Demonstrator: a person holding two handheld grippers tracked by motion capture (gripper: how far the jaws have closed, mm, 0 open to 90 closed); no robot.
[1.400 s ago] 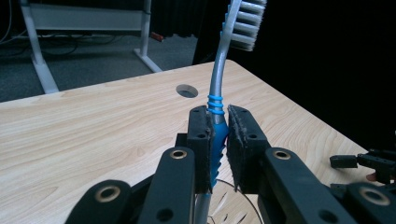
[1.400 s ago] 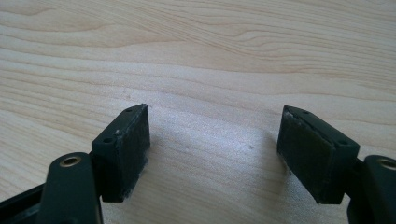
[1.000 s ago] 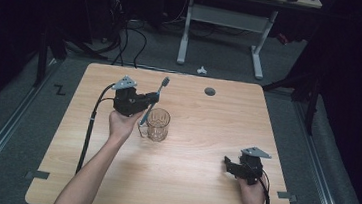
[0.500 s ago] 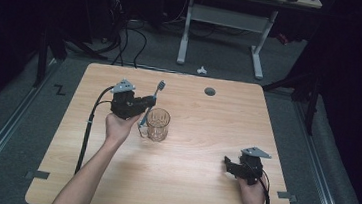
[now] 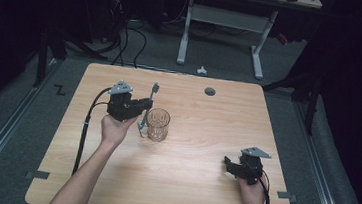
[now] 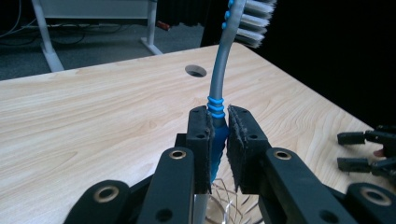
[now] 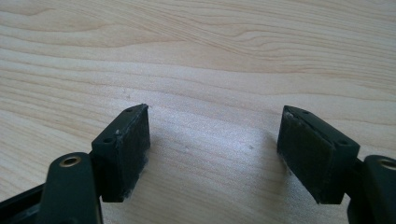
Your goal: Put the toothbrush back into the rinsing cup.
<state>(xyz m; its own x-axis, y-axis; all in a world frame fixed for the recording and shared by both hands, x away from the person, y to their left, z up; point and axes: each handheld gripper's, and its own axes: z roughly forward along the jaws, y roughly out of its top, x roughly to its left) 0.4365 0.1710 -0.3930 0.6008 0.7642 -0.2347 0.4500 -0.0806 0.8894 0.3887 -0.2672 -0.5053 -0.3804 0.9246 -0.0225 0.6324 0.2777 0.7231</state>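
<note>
Matt pale-wood table (image 5: 204, 149) — clear ribbed glass cup (image 5: 158, 125), smooth grey-blue plastic toothbrush (image 6: 218, 84).

Wooden table (image 5: 186, 183) with round hole (image 5: 210, 91); white-legged desk (image 5: 226, 23) beyond.

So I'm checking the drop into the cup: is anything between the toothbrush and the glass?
Nothing visible. The left gripper clamps the toothbrush upright beside the glass, its lower end outside the rim.

The black two-jaw right claw (image 7: 215, 154) hangs with jaws spread wide over the bare, light wood-grain tabletop (image 7: 210, 60).
</note>
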